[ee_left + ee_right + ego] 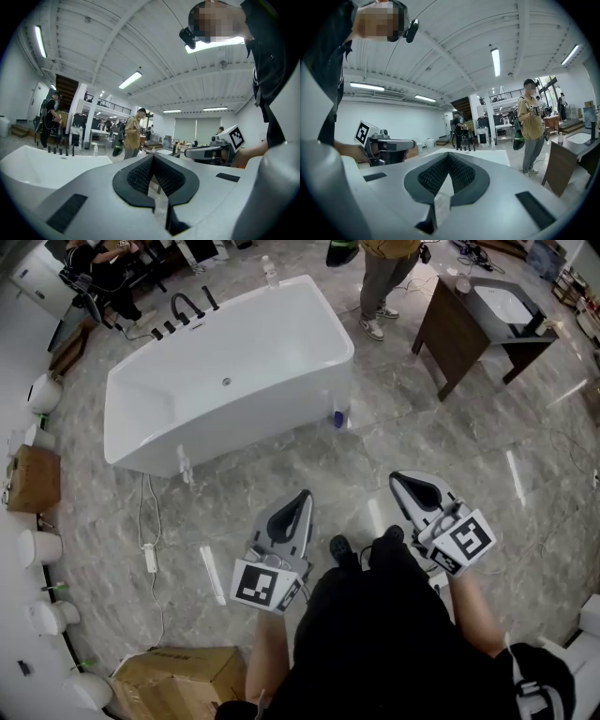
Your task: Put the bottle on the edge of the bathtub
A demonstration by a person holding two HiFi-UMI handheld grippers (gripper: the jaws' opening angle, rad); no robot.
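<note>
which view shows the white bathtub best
Head view: the whole white freestanding bathtub shows from above. Left gripper view catches only its near rim; right gripper view shows just a white strip of it.

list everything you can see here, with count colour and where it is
bathtub: one, white, middle of the grey marbled floor
taps: one set, black, on the tub's far-left rim
clear bottle: one, clear, at the tub's far corner
blue bottle: one, blue, on the floor by the tub's right corner
vanity: one, dark wood with a white basin, upper right
cardboard boxes: two, brown, left edge and bottom left
bystander: one, tan top and grey trousers, standing between tub and vanity
left tongs: one, grey with black pads, shut and empty, held low over the floor
right tongs: one, same colours, shut and empty, beside the left
</note>
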